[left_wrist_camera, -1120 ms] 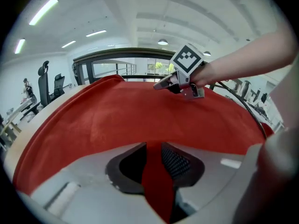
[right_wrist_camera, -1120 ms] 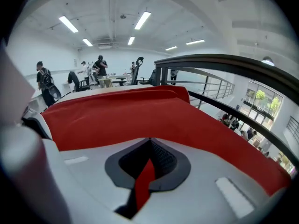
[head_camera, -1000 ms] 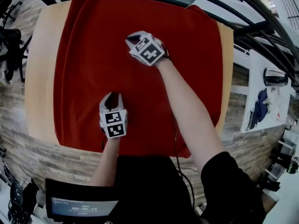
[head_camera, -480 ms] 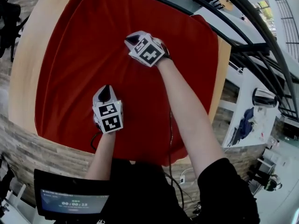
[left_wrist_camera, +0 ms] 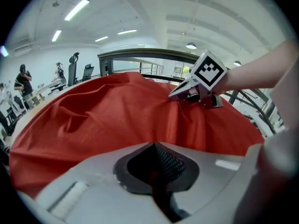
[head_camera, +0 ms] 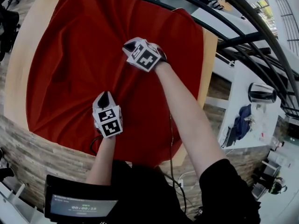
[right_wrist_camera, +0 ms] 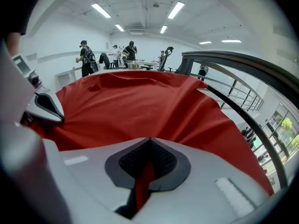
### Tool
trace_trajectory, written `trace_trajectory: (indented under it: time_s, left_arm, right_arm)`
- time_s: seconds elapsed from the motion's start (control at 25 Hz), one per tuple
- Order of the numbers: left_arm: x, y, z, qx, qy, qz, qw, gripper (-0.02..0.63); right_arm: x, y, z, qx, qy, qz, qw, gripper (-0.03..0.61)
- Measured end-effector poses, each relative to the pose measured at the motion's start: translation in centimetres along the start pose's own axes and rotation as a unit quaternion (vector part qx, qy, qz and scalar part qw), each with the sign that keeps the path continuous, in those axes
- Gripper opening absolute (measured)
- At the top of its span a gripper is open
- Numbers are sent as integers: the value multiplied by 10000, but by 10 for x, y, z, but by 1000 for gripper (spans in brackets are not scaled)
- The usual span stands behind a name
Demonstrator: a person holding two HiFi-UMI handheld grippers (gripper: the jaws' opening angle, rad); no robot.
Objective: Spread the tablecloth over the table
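Note:
A red tablecloth [head_camera: 70,55] lies over a wooden table [head_camera: 14,69], with creases fanning out from both grippers. My left gripper [head_camera: 105,97] rests on the near middle of the cloth. Its jaws are shut, and a pinch of red fabric [left_wrist_camera: 117,111] shows in the slit between them [left_wrist_camera: 154,146]. My right gripper [head_camera: 129,44] sits farther out, near the cloth's centre. It is shut on a red fold [right_wrist_camera: 140,106] that shows between its jaws [right_wrist_camera: 149,141]. Each gripper appears in the other's view: the right gripper [left_wrist_camera: 180,93] and the left gripper [right_wrist_camera: 46,104].
Bare wood shows along the table's left side and in a strip on its right [head_camera: 209,55]. A dark railing [head_camera: 224,13] curves past the far right. Beyond it stands a white table with objects [head_camera: 252,111]. A screen [head_camera: 79,204] is at my waist. People [right_wrist_camera: 86,55] stand far off.
The left gripper's jaws have closed on the cloth. Creases now radiate from both grippers where the cloth lay smoother. The whole scene has swung in the head view.

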State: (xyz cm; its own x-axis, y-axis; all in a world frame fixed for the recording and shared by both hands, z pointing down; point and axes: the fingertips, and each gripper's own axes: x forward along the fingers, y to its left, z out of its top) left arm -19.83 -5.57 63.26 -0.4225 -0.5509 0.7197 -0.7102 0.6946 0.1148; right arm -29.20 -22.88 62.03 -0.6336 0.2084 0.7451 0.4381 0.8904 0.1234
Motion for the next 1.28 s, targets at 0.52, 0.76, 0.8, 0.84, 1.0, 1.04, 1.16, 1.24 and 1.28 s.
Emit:
trace_trajectory:
  time_s: [0.52,0.76,0.8,0.84,1.0,1.04,1.16,1.24,1.28]
  left_arm:
    - [-91,-186,-114,1256,702,-2016,9688,6]
    - [-80,-263,-141,1869,956,-2379,9483,8]
    - [-79,-268,-142,1814,983,-2393,9488,8]
    - [-78,-272,-142,1727,996,-2409,9499,8]
    - [-73,-291,-139,1344,1121,-2533,9514,6]
    - [-72,-298,-140,1333,1147,-2561,9505,6]
    - [-76,-330,-153,1412,1321,-2804,9402,6]
    - [-85,-359,-167,1324,1581,-3159,9261,6]
    - [-92,-375,-174,1257,1724,-3357,9175,6]
  right_arm:
    - [-147,-118,-188,980,648,-1732,9779,9]
    - [-155,-130,-198,984,647,-1887,9749,9]
    - [-155,-130,-200,1031,608,-1856,9753,9]
    - [-156,-131,-202,1071,569,-1832,9756,9]
    - [-170,-138,-214,920,655,-1818,9768,9]
    - [-175,-139,-220,841,728,-1810,9772,9]
    - [-197,-143,-249,781,963,-1795,9759,9]
    - [-212,-144,-270,840,1070,-1840,9735,9]
    - [-219,-145,-278,869,1098,-1870,9723,9]
